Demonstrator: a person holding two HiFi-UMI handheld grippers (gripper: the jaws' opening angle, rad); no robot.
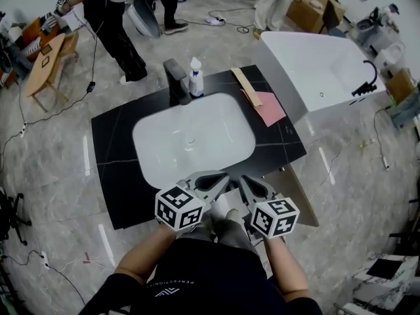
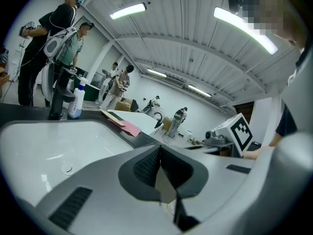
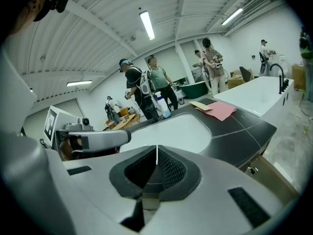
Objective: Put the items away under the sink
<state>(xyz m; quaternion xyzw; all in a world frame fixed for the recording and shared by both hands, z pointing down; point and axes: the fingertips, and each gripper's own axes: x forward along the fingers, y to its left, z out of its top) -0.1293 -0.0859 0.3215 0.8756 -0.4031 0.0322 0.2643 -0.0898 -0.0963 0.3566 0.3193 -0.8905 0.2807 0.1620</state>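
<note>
We hold the left gripper [image 1: 225, 178] and the right gripper [image 1: 242, 179] side by side over the near edge of the black countertop [image 1: 118, 136]. Both have their jaws closed tip to tip, with nothing between the pads. All three loose items lie beyond the white basin [image 1: 193, 140], on the far side of the counter from the jaws. The spray bottle [image 1: 195, 76] stands upright just beside the faucet [image 1: 176, 81], ahead and slightly left of the left gripper, which makes that gripper the nearer one for it. The wooden strip [image 1: 245, 85] and the pink sheet [image 1: 269, 107] lie flat toward the far right corner, closer to the right gripper. The strip's near end meets the sheet's far edge. Its long axis runs away from us at a slant, from far left to near right. We judge that either gripper must first open, then reach across the basin. For the strip, we expect the right jaws to close across its width, not along its length.
</note>
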